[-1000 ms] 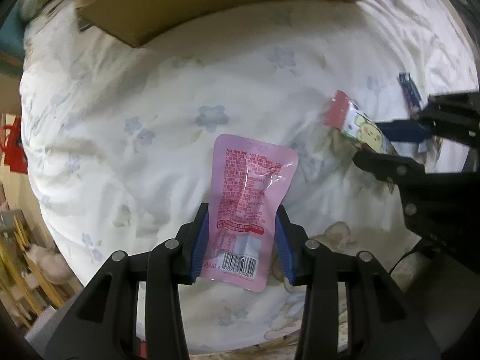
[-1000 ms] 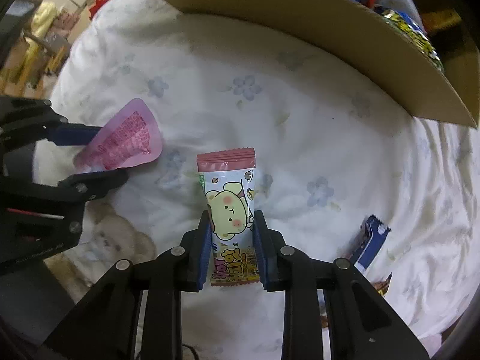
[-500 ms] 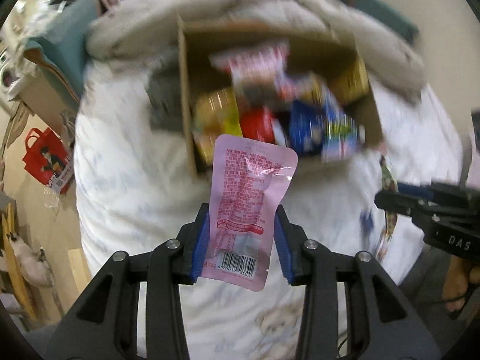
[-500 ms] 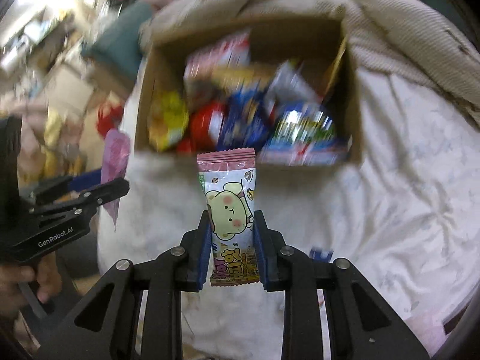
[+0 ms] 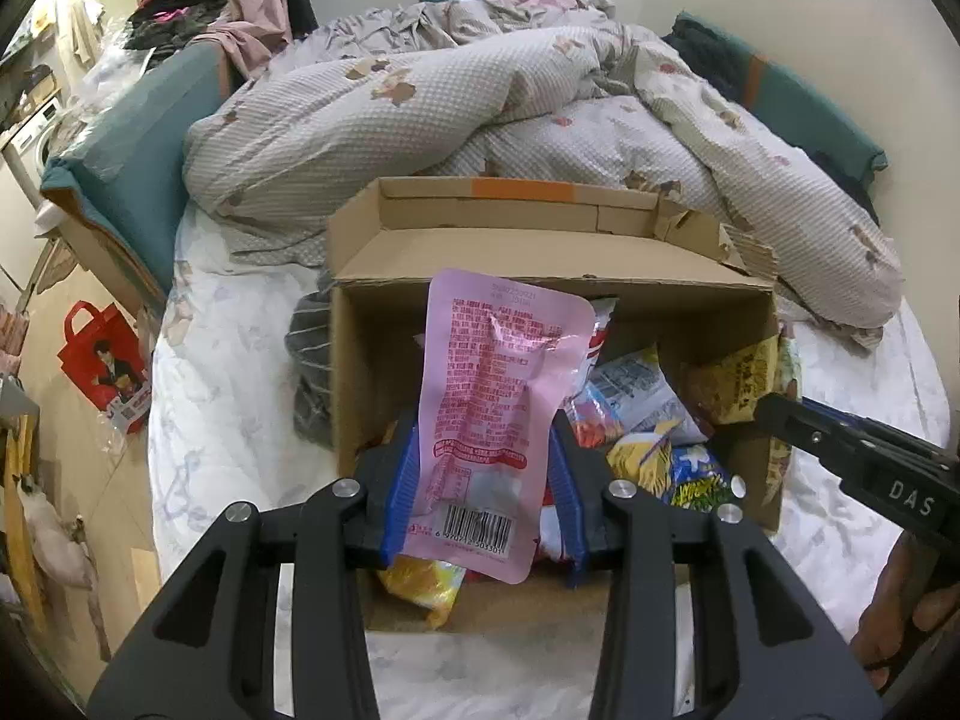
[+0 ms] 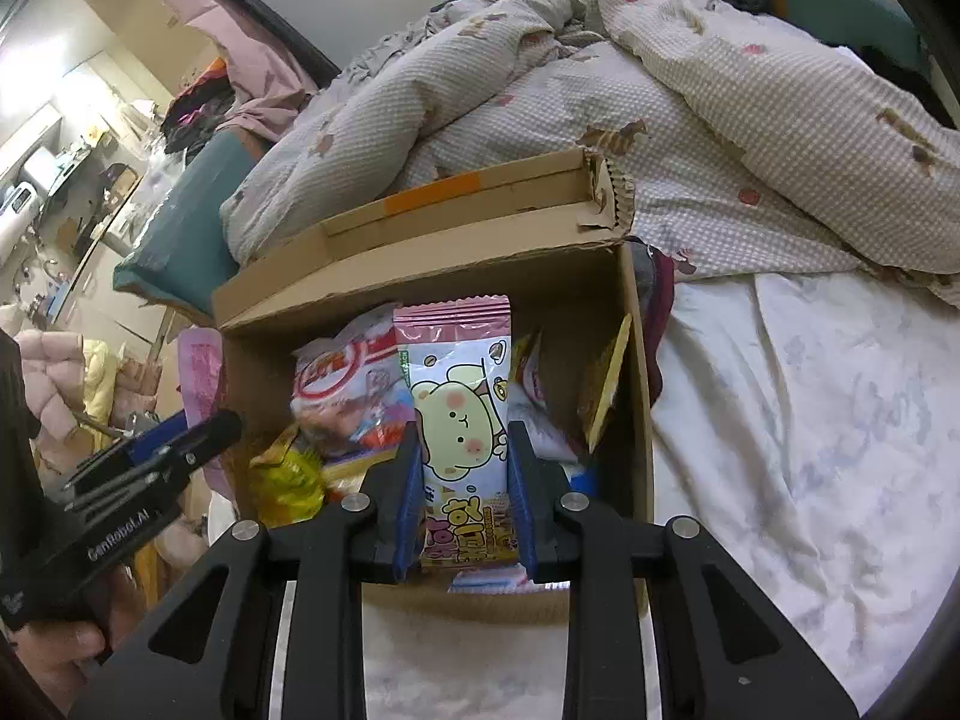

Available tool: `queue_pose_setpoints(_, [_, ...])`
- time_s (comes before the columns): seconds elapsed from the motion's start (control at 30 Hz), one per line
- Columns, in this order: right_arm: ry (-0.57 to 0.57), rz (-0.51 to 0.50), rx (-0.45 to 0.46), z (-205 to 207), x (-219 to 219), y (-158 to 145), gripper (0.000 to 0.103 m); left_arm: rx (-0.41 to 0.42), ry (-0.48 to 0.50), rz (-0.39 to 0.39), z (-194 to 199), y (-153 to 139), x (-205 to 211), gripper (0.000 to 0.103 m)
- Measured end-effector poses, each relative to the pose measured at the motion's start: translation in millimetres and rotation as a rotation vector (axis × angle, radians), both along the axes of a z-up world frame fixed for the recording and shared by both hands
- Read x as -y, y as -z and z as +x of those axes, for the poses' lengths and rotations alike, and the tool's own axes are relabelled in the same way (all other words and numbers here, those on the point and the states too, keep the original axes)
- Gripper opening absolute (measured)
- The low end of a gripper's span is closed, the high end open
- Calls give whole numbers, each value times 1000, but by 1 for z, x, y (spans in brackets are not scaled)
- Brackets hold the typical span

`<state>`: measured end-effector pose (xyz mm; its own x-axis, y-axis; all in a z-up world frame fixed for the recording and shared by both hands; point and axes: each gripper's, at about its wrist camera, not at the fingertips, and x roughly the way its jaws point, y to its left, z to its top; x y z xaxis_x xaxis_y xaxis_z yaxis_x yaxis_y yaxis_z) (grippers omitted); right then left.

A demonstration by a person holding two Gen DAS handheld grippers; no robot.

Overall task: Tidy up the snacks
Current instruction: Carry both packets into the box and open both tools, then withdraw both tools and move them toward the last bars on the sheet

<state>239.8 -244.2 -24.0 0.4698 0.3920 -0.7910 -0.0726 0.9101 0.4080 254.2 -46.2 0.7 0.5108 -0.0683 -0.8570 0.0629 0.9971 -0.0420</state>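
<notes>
- The left tongs (image 5: 480,504) pinch a flat pink foil pouch with red print (image 5: 492,408) by its lower end, so it stands upright above the near left part of the open brown cardboard box (image 5: 678,282).
- The right tongs (image 6: 462,492) pinch a pink-topped wrapper with a cartoon bear (image 6: 459,414) the same way, above the near right part.
- Both seem ready for dropping in.
- The box lies on the white flowered bed sheet (image 6: 810,420), with a checked quilt (image 5: 420,96) behind.
- Many snack bags (image 5: 636,396) already fill the box, so free space is small.
</notes>
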Motion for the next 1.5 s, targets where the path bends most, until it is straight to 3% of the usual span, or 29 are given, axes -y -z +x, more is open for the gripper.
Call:
queue_pose_setpoints(0.43, [24, 51, -82, 12, 6, 40, 27, -4, 18, 58, 16, 19, 26, 37])
queue_pose_setpoints(0.77, [27, 78, -85, 12, 7, 41, 28, -6, 40, 76, 11, 22, 36, 39])
queue_pose_setpoints(1.0, [38, 168, -87, 14, 15, 38, 31, 4, 40, 94, 7, 18, 37, 58])
queue_pose_setpoints(1.07, [51, 176, -79, 13, 17, 35, 44, 3, 31, 92, 5, 17, 36, 74])
queue_pose_setpoints(1.1, [59, 175, -69, 12, 19, 32, 68, 8, 28, 73, 3, 15, 34, 74])
queue_pose_setpoints(1.13, [69, 180, -52, 10, 21, 29, 82, 9, 26, 62, 2, 13, 34, 74])
queue_pose_setpoints(1.3, [74, 205, -2, 5, 25, 17, 83, 18, 24, 50, -3, 8, 31, 74])
queue_pose_setpoints(1.5, [84, 224, -11, 1, 31, 14, 83, 46, 28, 70, -15, -1, 30, 74])
